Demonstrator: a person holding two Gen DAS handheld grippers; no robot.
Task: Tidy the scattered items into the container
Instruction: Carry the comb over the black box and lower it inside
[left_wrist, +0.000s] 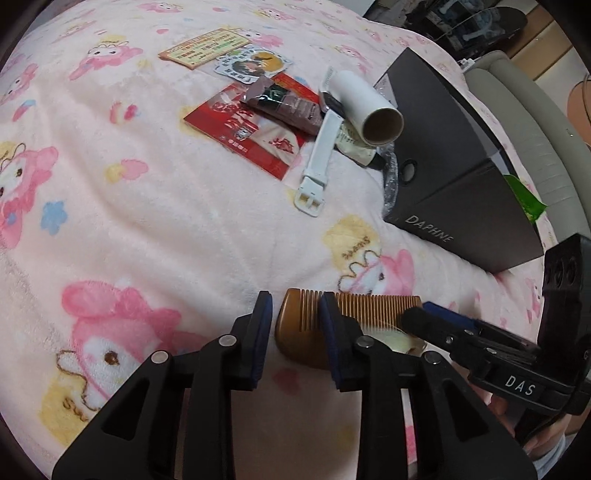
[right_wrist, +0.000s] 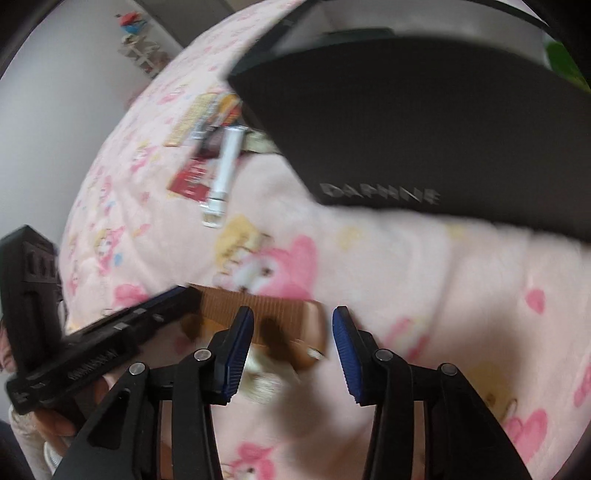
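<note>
A brown wooden comb (left_wrist: 299, 332) lies on the pink blanket. My left gripper (left_wrist: 295, 332) hovers over its rounded end, jaws open. The comb passes under the right-hand finger and neither pad presses on it. My right gripper (right_wrist: 291, 343) stands open over the comb's (right_wrist: 280, 314) other end, in a blurred view. Each gripper shows in the other's view: the right gripper (left_wrist: 417, 312) at the comb's teeth, the left gripper (right_wrist: 184, 295) at the comb's left part. The container, a dark grey box (left_wrist: 461, 166) marked DAPHNE, sits beyond the comb, also large in the right wrist view (right_wrist: 406, 129).
A pale fluffy thing (left_wrist: 391, 341) lies beside the comb. Farther off, left of the box, lie a white lint roller (left_wrist: 365, 107), a brown tube (left_wrist: 284, 105), a red booklet (left_wrist: 251, 136), a sticker (left_wrist: 255, 62) and an orange card (left_wrist: 203, 46). A chair (left_wrist: 535, 110) stands behind the box.
</note>
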